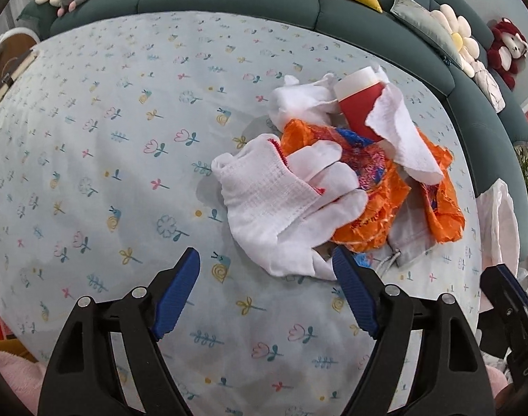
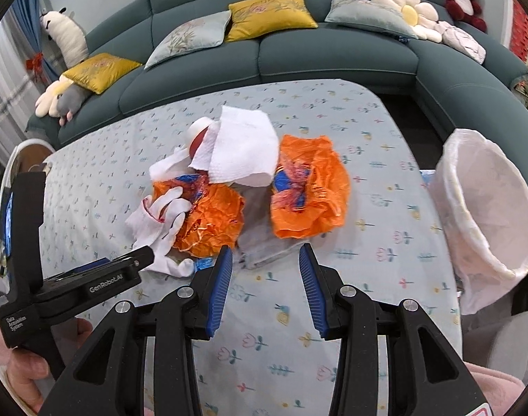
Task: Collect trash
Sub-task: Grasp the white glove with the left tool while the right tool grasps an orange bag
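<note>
Orange crumpled wrappers [image 2: 309,194], white gloves [image 1: 284,204], a paper towel [image 2: 243,149] and a red cup [image 1: 359,107] lie heaped mid-table (floral cloth [image 1: 108,138]). Both the left gripper [image 1: 265,294] and right gripper [image 2: 265,291] gape empty just short of the heap; a lined bin [image 2: 485,204] stands right.

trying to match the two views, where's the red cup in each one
Left wrist view: the red cup lies upper right of centre, on its side, partly under the paper towel.
Right wrist view: only a sliver of it shows upper left of centre, behind the same towel.
Shared landmark: the white glove.
</note>
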`<state>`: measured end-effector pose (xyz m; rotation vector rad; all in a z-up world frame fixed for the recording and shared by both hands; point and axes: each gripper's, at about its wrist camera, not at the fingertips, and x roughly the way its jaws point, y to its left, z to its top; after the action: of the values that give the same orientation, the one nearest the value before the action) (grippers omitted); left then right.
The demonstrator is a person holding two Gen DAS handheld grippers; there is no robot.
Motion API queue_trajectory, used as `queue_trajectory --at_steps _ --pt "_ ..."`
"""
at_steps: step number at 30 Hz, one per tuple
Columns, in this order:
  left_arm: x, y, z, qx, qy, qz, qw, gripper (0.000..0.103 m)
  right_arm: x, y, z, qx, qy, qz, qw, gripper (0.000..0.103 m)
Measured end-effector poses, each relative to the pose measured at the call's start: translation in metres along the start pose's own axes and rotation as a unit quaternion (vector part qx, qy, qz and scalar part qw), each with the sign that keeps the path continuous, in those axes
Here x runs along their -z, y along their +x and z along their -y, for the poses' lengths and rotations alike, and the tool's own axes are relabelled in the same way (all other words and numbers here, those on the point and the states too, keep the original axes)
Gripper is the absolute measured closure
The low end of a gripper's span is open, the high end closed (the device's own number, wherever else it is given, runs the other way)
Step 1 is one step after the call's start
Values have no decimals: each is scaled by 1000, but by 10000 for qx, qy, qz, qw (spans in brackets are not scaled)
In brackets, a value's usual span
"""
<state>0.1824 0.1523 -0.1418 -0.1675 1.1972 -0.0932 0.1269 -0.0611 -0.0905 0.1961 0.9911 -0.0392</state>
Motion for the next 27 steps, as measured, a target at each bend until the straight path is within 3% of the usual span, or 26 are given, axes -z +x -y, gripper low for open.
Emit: queue_trajectory --at_steps 4,8,10,12,14,22,27 --pt "-6 8 -5 151 -146 -50 9998 37 -3 13 -10 -34 -70 -88 9999 63" --pt "-9 17 -4 228 -94 -116 9996 50 -5 26 -19 -87 -106 -171 9998 63" --pt "-10 21 -3 269 -63 -150 9995 63 -7 34 -24 -122 -121 -216 9996 63" --pt "-11 25 -3 306 -46 -190 9993 85 -8 38 -28 -140 -142 -239 9995 63" --pt "-13 25 -6 309 -84 -154 9994 94 -10 43 -31 -168 -168 -256 9994 63" --pt "-26 0 -12 153 -178 294 9993 96 -21 60 -43 -282 -178 -295 9990 63" --pt "-30 -5 -16 152 -225 320 9991 96 -24 74 -50 -387 -149 -396 9984 63"
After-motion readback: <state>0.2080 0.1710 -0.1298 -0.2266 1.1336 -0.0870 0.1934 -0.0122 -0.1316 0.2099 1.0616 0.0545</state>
